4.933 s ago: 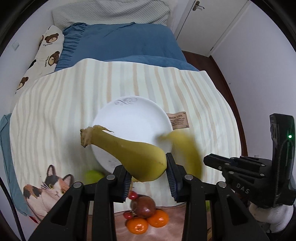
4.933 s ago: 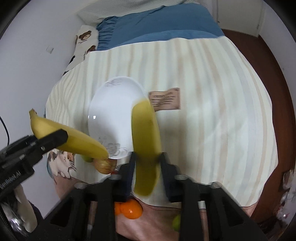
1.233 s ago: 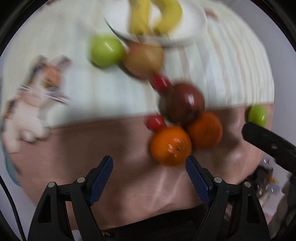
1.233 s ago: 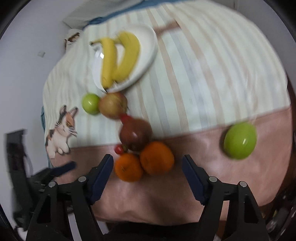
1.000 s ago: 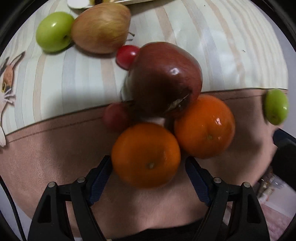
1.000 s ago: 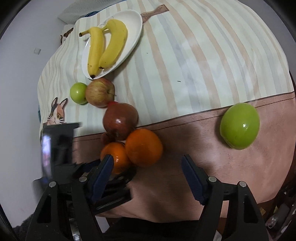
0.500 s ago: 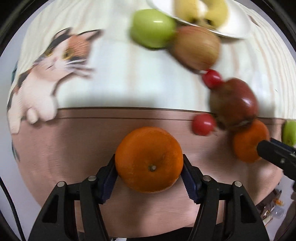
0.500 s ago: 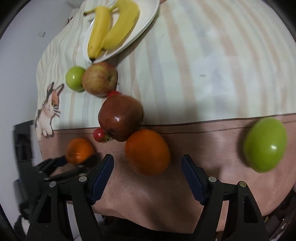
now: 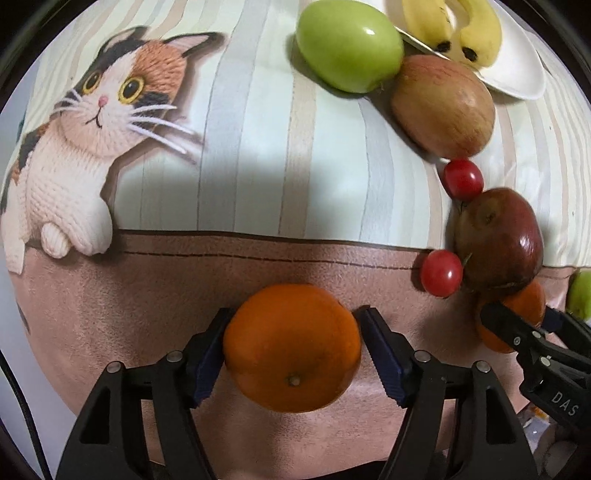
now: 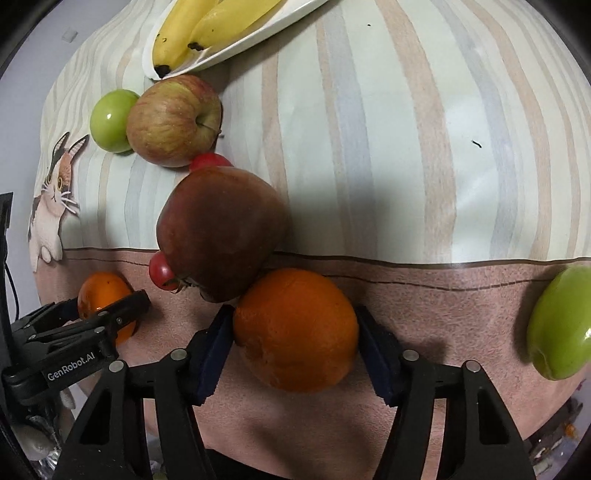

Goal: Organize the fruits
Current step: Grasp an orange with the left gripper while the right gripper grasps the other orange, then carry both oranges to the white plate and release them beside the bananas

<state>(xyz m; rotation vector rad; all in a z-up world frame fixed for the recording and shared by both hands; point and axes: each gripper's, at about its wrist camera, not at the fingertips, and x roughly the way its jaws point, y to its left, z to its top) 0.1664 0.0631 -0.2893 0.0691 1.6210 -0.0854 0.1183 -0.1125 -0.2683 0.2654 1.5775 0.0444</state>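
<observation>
My left gripper [image 9: 293,332] is shut on an orange [image 9: 291,347] over the brown band of the blanket; it also shows in the right wrist view [image 10: 105,306]. My right gripper [image 10: 295,332] has its pads against a second orange [image 10: 297,328], which touches a dark red apple [image 10: 219,236]. Two bananas [image 10: 207,26] lie on a white plate [image 10: 295,18]. A red-yellow apple [image 10: 173,118], a green apple [image 10: 110,120] and two cherry tomatoes [image 9: 461,179] [image 9: 441,273] lie between the plate and the oranges.
Another green apple [image 10: 557,325] lies alone on the brown band at the right. A cat picture [image 9: 92,125] is printed on the striped blanket [image 10: 388,147] at the left. The blanket's front edge drops off just behind both grippers.
My left gripper has closed on one orange and carried it left, away from the pile. My right gripper has come down and closed around the other orange.
</observation>
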